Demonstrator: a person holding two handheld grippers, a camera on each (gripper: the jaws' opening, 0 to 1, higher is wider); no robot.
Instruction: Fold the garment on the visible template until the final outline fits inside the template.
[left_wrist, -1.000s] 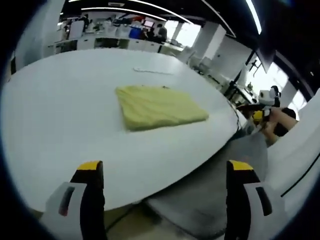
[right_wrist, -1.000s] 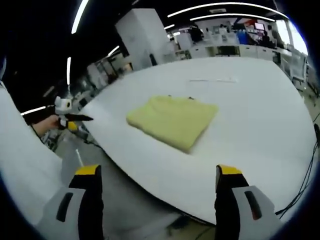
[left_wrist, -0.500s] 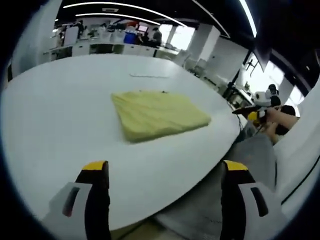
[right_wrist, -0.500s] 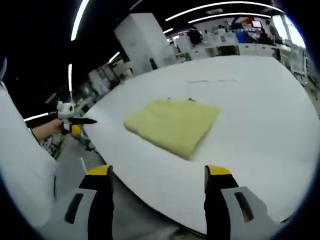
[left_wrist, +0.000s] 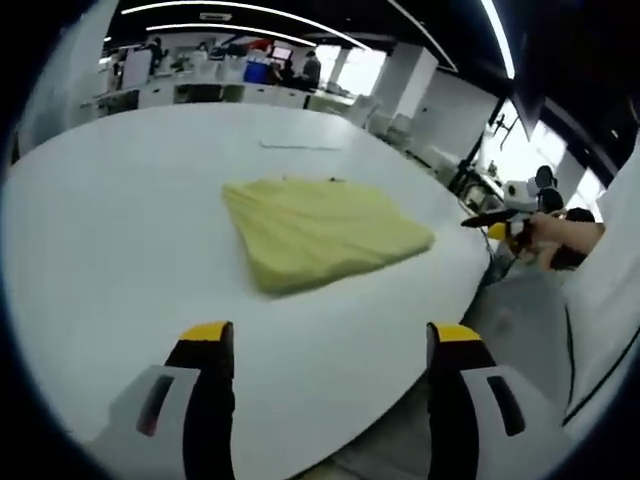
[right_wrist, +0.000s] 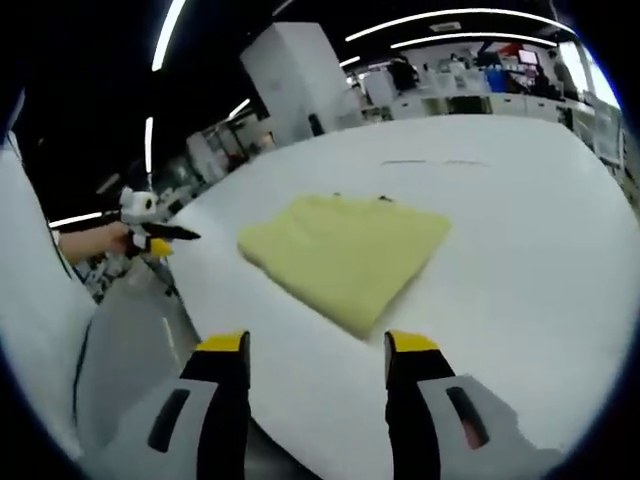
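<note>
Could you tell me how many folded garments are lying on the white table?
1. A single yellow folded garment lies flat near the middle of the white table, ahead of both hand-held grippers; it also appears in the right gripper view.

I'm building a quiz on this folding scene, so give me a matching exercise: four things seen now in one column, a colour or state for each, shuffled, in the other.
Things:
1. garment
2. table
3. left gripper
4. thin line marking

States:
A. white, broad and bare near the edge
B. yellow, folded into a flat rectangle
C. on the table beyond the garment
D. jaws apart, holding nothing, yellow tips

Pairs: 1-B, 2-A, 3-D, 4-C
</note>
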